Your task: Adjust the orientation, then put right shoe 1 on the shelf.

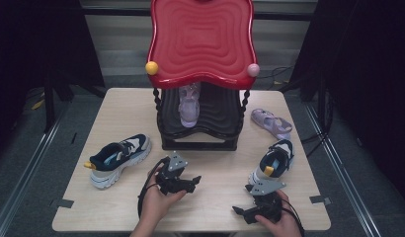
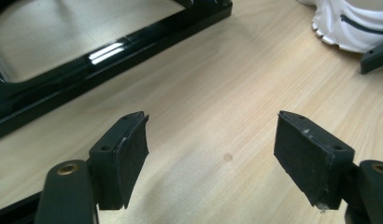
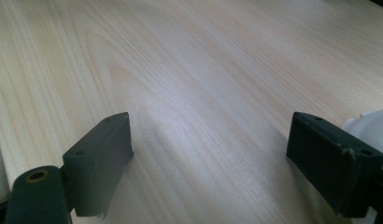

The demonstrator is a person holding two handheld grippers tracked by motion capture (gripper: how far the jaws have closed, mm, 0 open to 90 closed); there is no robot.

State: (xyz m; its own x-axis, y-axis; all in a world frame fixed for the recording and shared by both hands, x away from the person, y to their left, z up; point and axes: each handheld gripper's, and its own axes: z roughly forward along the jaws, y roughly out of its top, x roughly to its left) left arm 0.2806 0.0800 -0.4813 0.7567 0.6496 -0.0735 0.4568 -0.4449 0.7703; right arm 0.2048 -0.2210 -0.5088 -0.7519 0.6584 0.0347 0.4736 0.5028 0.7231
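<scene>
Your left hand-held gripper (image 1: 194, 181) sits low over the middle of the surface (image 1: 116, 113), just in front of the black base of the shoe rack (image 1: 198, 144). Its jaws are spread wide with nothing between them; in the left gripper view the two black pads (image 2: 131, 154) frame only bare wood grain, and the glossy black frame of the rack crosses the upper left corner.

Your right hand-held gripper (image 1: 238, 211) rests near the front right edge of the surface, your hand wrapped around its body. Its jaws stand wide apart too and hold nothing; the right gripper view looks across plain light wood, with a scrap of white at the right edge beside the far pad (image 3: 334, 163).

The nearest thing to that gripper is the navy-and-white sneaker on the right (image 1: 273, 165), lying just beyond it, toe toward you, with a yellow tab at the heel. Its white sole also shows in the upper right corner of the left gripper view. The matching sneaker on the left (image 1: 119, 157) lies on its side of the surface, well apart from your left gripper.

Farther back, a lilac sandal (image 1: 272, 123) lies to the right of the rack, and a pale lilac shoe (image 1: 189, 106) stands on the rack's black lower shelf beneath the red wavy top (image 1: 200, 39).
</scene>
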